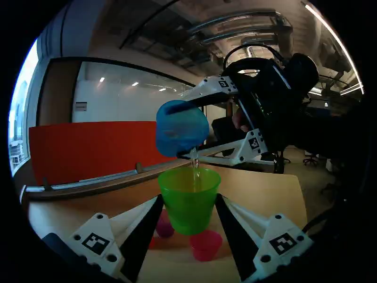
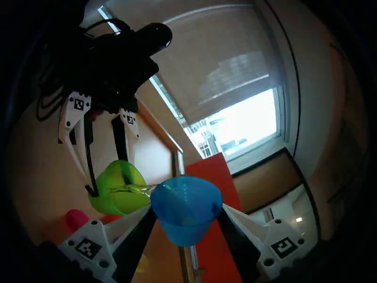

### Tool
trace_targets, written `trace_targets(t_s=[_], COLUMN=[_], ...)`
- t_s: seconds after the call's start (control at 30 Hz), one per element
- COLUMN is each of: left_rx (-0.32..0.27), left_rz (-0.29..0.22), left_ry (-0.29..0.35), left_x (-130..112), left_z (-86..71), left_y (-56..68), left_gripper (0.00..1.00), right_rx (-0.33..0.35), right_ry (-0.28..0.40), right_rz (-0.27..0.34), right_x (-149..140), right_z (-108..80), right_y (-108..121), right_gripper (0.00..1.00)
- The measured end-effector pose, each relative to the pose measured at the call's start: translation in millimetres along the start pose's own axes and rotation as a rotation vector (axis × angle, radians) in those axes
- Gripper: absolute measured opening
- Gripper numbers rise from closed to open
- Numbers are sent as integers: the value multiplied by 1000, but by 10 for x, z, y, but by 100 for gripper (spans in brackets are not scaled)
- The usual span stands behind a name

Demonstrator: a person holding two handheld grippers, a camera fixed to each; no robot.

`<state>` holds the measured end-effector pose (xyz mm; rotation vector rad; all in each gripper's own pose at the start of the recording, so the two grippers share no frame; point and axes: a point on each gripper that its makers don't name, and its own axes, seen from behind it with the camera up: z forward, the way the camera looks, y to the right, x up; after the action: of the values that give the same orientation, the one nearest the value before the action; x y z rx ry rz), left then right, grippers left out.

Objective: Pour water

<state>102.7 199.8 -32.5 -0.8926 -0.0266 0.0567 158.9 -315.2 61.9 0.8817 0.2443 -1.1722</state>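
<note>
The left gripper [image 1: 188,198] pinches a translucent green plastic cup [image 1: 189,212] between its two fingers, one finger pressed on each side of the cup's wall. The cup stands upright, straight ahead of the gripper and lifted clear of the wooden desk [image 1: 264,193].

Just above and beyond the green cup, the right gripper [image 1: 183,125] clamps a blue plastic cup [image 1: 181,127], one finger on its upper side and one on its lower. The blue cup is tipped over, with its mouth facing down toward the green cup. A thin stream of water [image 1: 194,165] falls from its lip into the green cup's open mouth. The two cups are near each other but do not touch.

In the right gripper view, the blue cup [image 2: 186,212] sits squeezed between that gripper's own fingers, its open mouth facing the camera. The green cup [image 2: 115,188] lies ahead and to the left, with the water crossing the gap between the rims. The left gripper [image 2: 108,179] holds the green cup from the far side.

Below the left gripper, on the desk, stand a pink cup [image 1: 206,244] and a magenta cup [image 1: 165,227], the latter partly hidden behind the left finger. A red panel [image 1: 89,146] runs along the desk's far edge.
</note>
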Motion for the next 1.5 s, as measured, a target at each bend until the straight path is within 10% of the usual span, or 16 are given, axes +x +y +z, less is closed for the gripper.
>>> trace_targets(t_s=[1.5], left_rx=[7], left_rz=[2], left_ry=[-7], left_x=[-88], left_z=[-67], left_y=[-28], left_gripper=[80], right_rx=[-3], right_ry=[12], right_rz=[-47], right_x=[116], right_z=[103], right_y=[21], right_gripper=[88])
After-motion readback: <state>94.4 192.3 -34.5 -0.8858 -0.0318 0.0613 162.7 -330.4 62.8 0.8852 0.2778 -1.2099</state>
